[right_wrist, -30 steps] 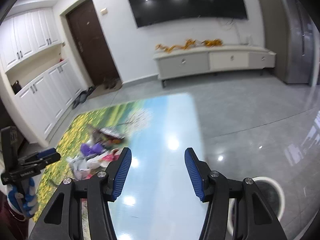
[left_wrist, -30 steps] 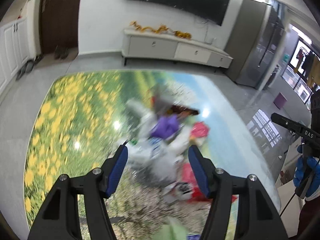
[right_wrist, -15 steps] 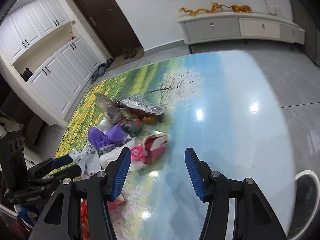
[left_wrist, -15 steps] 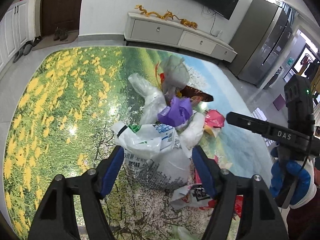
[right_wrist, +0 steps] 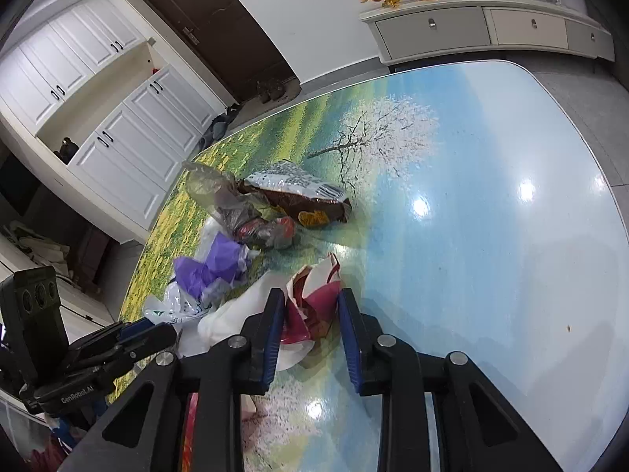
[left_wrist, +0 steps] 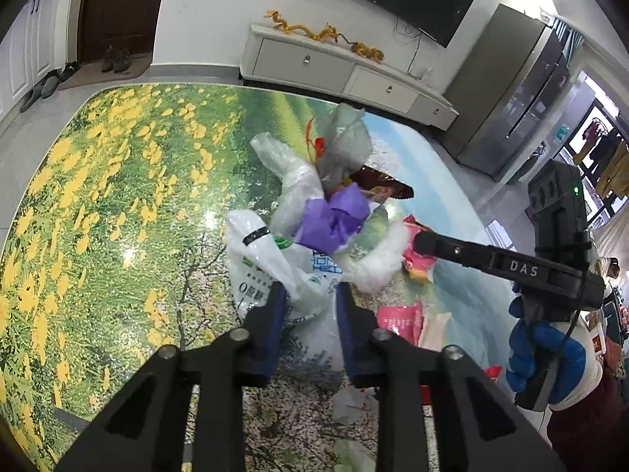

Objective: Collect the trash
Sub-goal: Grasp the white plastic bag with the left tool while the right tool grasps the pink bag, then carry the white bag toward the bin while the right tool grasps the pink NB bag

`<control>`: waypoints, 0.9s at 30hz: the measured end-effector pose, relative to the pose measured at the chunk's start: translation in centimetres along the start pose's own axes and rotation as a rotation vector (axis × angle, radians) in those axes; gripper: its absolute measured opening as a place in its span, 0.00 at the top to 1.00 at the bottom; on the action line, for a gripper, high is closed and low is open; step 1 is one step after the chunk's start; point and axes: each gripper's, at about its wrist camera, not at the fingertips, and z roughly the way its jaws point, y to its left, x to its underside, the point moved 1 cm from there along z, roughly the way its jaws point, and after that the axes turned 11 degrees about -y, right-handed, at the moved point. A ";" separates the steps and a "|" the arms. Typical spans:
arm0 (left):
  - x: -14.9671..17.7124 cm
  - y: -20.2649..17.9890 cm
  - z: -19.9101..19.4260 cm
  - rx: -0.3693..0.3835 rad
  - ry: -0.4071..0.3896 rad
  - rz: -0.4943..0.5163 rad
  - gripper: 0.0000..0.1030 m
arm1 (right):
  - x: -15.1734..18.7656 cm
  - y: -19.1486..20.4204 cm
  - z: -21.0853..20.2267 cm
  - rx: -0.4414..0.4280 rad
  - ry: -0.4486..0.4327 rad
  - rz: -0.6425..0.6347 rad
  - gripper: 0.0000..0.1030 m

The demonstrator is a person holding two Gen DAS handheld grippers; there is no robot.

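We hold a hand-held gripper in each hand over a worktop [right_wrist: 491, 204] printed with a meadow of yellow flowers, a blossoming tree and blue sky, where the trash lies in a loose heap. Our left hand-held gripper [left_wrist: 308, 297] has its jaws narrowed around a fold of the white plastic bag [left_wrist: 267, 263] with green and blue print, which sits at the near edge of the heap; the blue pads [left_wrist: 275, 314] press in on the plastic from both sides, though we cannot tell how firm the grip is. Just behind the bag lies a crumpled purple wrapper [left_wrist: 334, 220], and beyond that a clear plastic bag [left_wrist: 291, 173], a grey film bag [left_wrist: 346, 141] standing up from the pile, and a dark brown snack packet [left_wrist: 385, 185]. Our right hand-held gripper [right_wrist: 308, 308] is likewise drawn in close around a crumpled red and white wrapper [right_wrist: 312, 299], which sits between its pads on the blue part of the worktop, just beside a white wad of plastic [right_wrist: 240, 310]. From this side we see the brown snack packet [right_wrist: 302, 192] lying flat with its silvery face up, touching the grey film bag [right_wrist: 232, 204]. More pink and red packets [left_wrist: 401, 318] lie nearer to us on the worktop. A white low cabinet [left_wrist: 346, 70] stands against the far wall.
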 end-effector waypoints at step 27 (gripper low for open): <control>-2.2 -4.0 -7.8 0.025 -0.169 0.033 0.82 | 2.7 -0.2 -7.7 -0.026 -0.058 -0.015 0.80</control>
